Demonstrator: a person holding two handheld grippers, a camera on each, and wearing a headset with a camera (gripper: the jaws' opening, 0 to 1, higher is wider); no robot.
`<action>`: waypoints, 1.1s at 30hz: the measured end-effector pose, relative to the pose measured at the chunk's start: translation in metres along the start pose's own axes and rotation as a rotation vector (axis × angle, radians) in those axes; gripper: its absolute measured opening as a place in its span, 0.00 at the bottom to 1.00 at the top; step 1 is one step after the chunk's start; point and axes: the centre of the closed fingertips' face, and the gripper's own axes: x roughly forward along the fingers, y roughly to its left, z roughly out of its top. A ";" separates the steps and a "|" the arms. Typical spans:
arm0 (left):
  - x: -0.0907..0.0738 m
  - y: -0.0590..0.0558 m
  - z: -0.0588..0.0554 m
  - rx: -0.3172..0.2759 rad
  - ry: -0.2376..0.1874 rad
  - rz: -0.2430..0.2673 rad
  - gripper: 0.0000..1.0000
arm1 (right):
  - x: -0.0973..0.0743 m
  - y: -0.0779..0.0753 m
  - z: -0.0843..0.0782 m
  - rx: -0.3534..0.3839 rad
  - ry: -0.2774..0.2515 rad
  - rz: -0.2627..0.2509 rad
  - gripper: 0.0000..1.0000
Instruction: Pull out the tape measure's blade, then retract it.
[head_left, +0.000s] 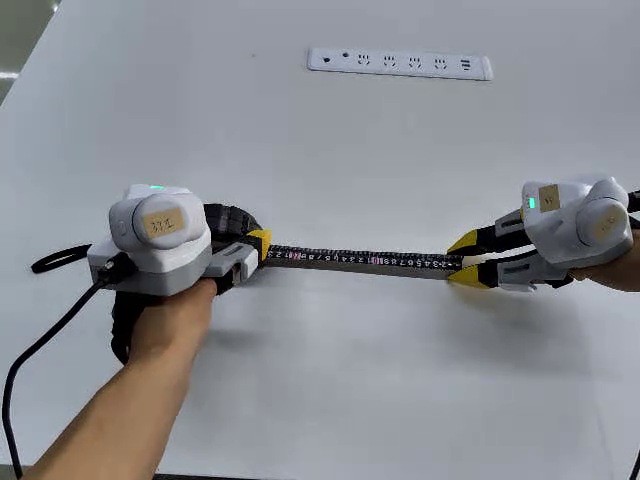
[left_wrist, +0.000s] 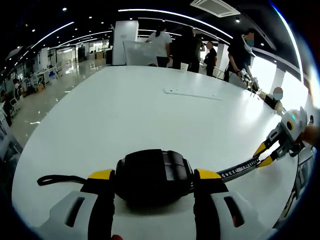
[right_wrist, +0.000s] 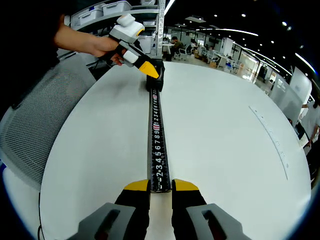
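The left tongs (left_wrist: 155, 174) clamp the black tape measure case (left_wrist: 150, 165) between them, the right tongs (right_wrist: 161, 186) pinch the tip of its blade (head_left: 360, 259), stretched straight between both over the white surface (head_left: 330, 160), a power strip (head_left: 400, 63) well beyond.

**Lighting and image quality.** Bright, even overhead light from ceiling strips (left_wrist: 165, 11) and spot lamps. Daylight glare along the right edge of the left gripper view washes out detail there. In the head view the white table (head_left: 350, 140) is nr overexposed, w/ soft grey shadows beside the forearm (head_left: 120, 420). The black case (left_wrist: 152, 175) reads as a dark mass w/ little texture. Both gripper views show strong fisheye: table rim bows, bkgd shrinks. Numerals on the blade (right_wrist: 158, 145) are sharp nr the camera, softer farther off.
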 end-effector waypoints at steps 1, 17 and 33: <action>0.000 0.000 0.000 -0.001 0.000 0.002 0.60 | 0.000 0.000 0.000 0.003 -0.001 0.000 0.14; 0.004 0.001 -0.002 -0.006 0.009 0.016 0.61 | -0.001 -0.002 -0.003 0.086 -0.057 -0.006 0.13; 0.005 0.001 -0.004 0.016 0.039 0.025 0.58 | 0.000 -0.001 -0.002 0.088 -0.060 -0.009 0.10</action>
